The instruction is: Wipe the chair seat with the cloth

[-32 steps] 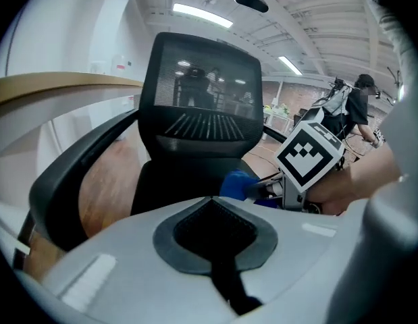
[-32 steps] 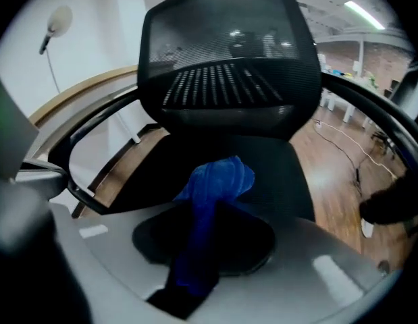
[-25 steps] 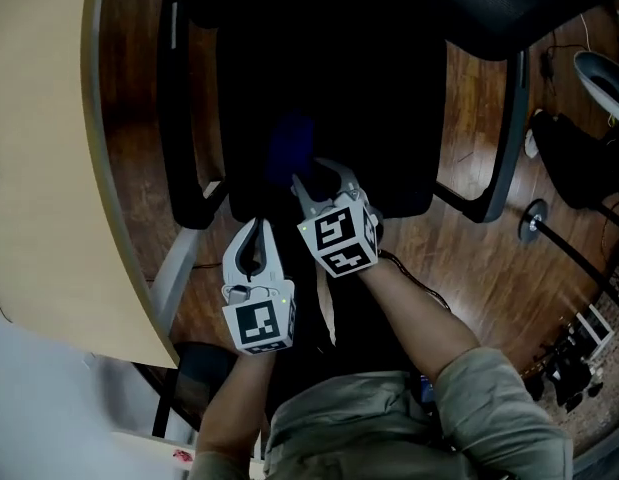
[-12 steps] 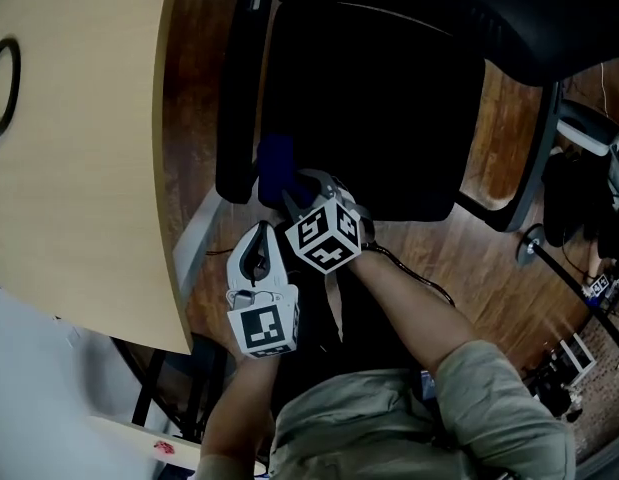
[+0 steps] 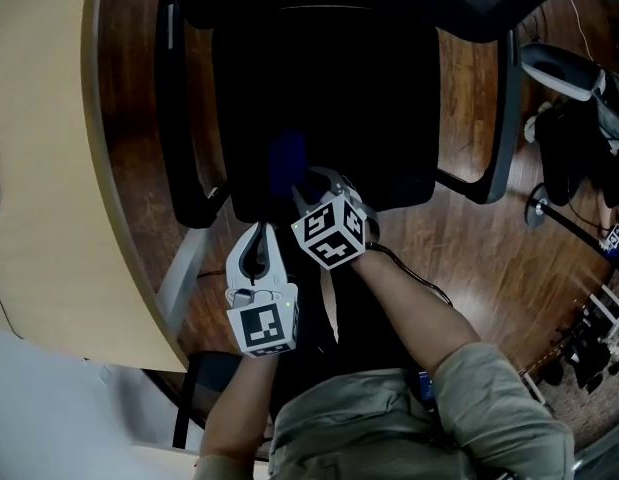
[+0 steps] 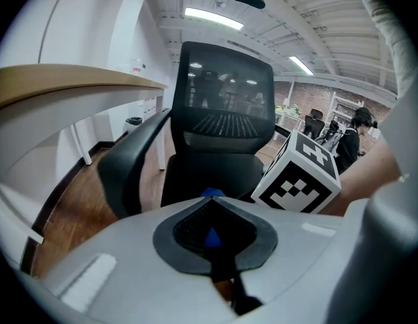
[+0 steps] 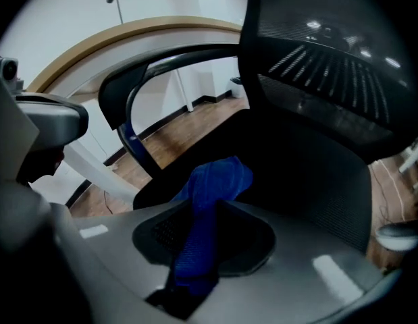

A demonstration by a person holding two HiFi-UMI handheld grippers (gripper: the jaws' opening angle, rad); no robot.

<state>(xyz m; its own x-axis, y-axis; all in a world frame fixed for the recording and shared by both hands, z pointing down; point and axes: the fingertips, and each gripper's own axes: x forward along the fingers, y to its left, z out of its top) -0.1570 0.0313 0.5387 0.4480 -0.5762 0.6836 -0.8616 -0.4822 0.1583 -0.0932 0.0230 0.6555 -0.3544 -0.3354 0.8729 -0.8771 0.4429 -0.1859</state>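
We see the right hand-held gripper (image 5: 311, 183) clamped on the blue cloth (image 7: 212, 181). In the right gripper view the fabric runs as a narrow band up through the slot between the two jaws. The jaws stand partly apart, pressed onto it from both sides. Past the fingertips the cloth bunches into a loose wad over the black chair seat (image 5: 339, 98).

From the head view that wad sits on the near left part of the seat, a little in from the near edge. It seems to rest on the mesh, though the dark picture does not let us confirm contact. The gripper itself tilts steeply down toward the seat, and its marker cube (image 5: 332, 233) faces up at us.

The left hand-held gripper (image 5: 257, 236) is closed with nothing in it. In the left gripper view the two jaws meet along a seam, and only a small teardrop gap shows a speck of the blue cloth beyond. This gripper lies just left of the right one and nearer to us. Its tips point at the near edge of the seat, just short of it, over the wooden floor (image 5: 469, 258).

The chair's left armrest (image 5: 184, 118) stands beside the curved edge of the pale bench (image 5: 39, 168).
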